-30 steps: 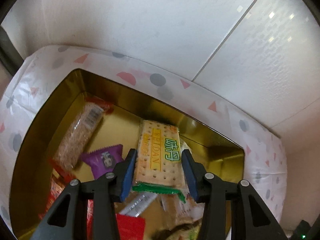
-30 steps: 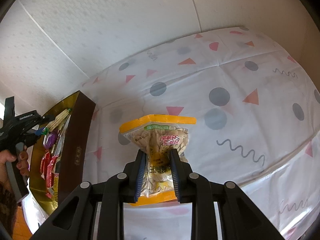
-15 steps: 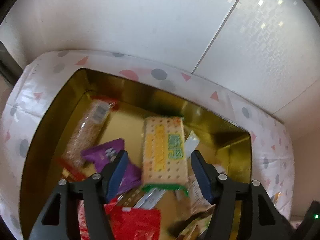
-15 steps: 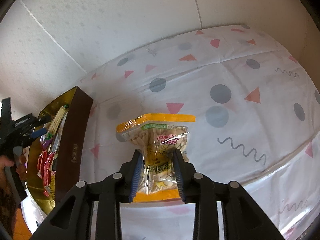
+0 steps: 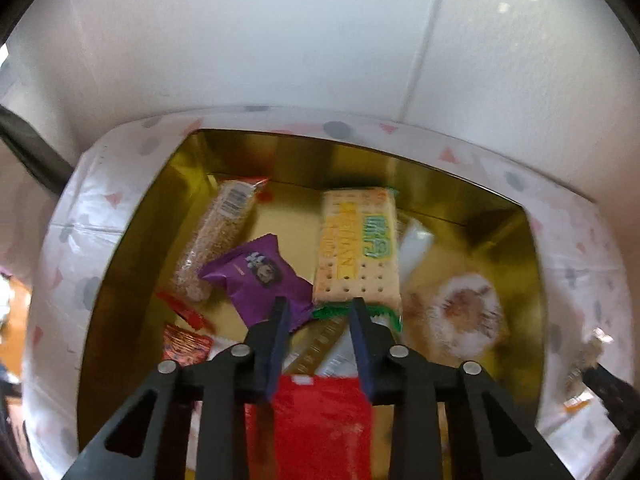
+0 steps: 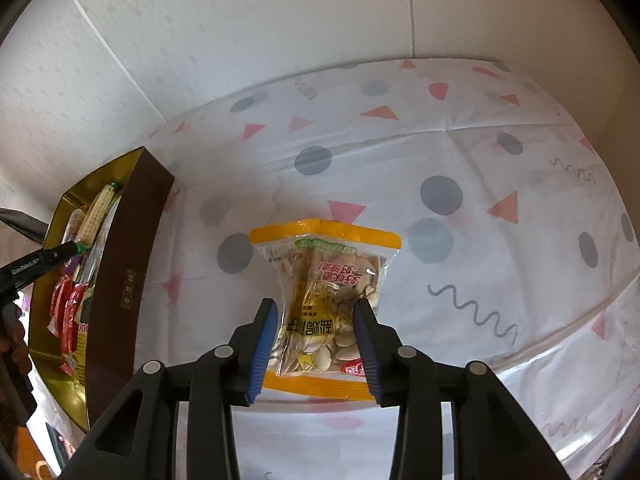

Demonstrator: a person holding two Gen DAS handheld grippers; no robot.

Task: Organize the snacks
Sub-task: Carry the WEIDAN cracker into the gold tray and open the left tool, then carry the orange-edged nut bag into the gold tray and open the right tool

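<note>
While the left wrist view is taken first, the left tool (image 5: 318, 308) is seen low in the frame above the gold-lined rectangular tin (image 5: 400, 168), which fills the centre. Its jaws have just been closing and stand narrow with nothing between them; it is released. The yellow cracker packet with green lettering (image 5: 358, 248) lies flat in the tin just above the tool tips, apparently let go there so it rests with the other snacks. To its left lie the purple foil wrapper (image 5: 256, 276) and the long clear-wrapped grain bar (image 5: 218, 240); a red packet (image 5: 316, 420) shows beneath the tool at the bottom. This view is blurred.

In the right wrist view, the right tool (image 6: 316, 320) sits at lower centre over the orange-edged clear bag of pale seeds (image 6: 328, 300), which lies on the white bench cloth with triangles and dots (image 6: 480, 140). The jaws have just been opening; the bag's lower half sits between them, but the pads appear to stand slightly off it, so the bag is judged not gripped. The bag is well apart from the tin (image 6: 132, 280), seen at the left edge with the left tool (image 6: 44, 260) reaching over it. The bag is judged not yet put away.
</note>
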